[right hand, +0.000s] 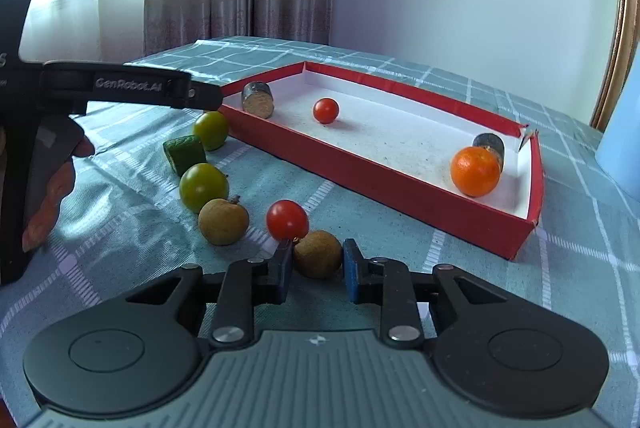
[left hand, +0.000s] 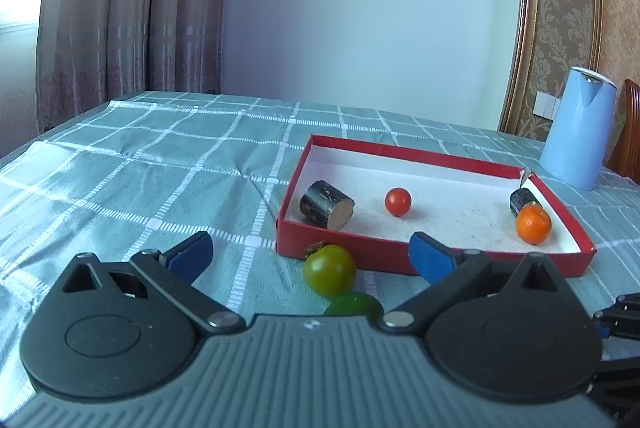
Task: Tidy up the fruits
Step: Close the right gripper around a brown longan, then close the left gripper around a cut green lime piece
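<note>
A red box (left hand: 344, 248) (right hand: 400, 184) with a white floor holds a red cherry tomato (left hand: 398, 201) (right hand: 325, 110), an orange (left hand: 533, 224) (right hand: 475, 171) and two dark cut stalk pieces (left hand: 326, 204) (left hand: 524, 201). My left gripper (left hand: 310, 256) is open above a green tomato (left hand: 329, 270) and a green cut piece (left hand: 354, 305) by the box's near wall. My right gripper (right hand: 317, 266) has its jaws closed around a brown longan (right hand: 317, 254) on the cloth. Beside it lie a red tomato (right hand: 287, 219), another longan (right hand: 223, 221) and a second green tomato (right hand: 203, 186).
A light blue kettle (left hand: 578, 126) stands at the back right of the box. The table has a green checked cloth (left hand: 140, 168). The left gripper's body (right hand: 120, 86) and the hand holding it fill the left of the right wrist view. Curtains and a wall stand behind.
</note>
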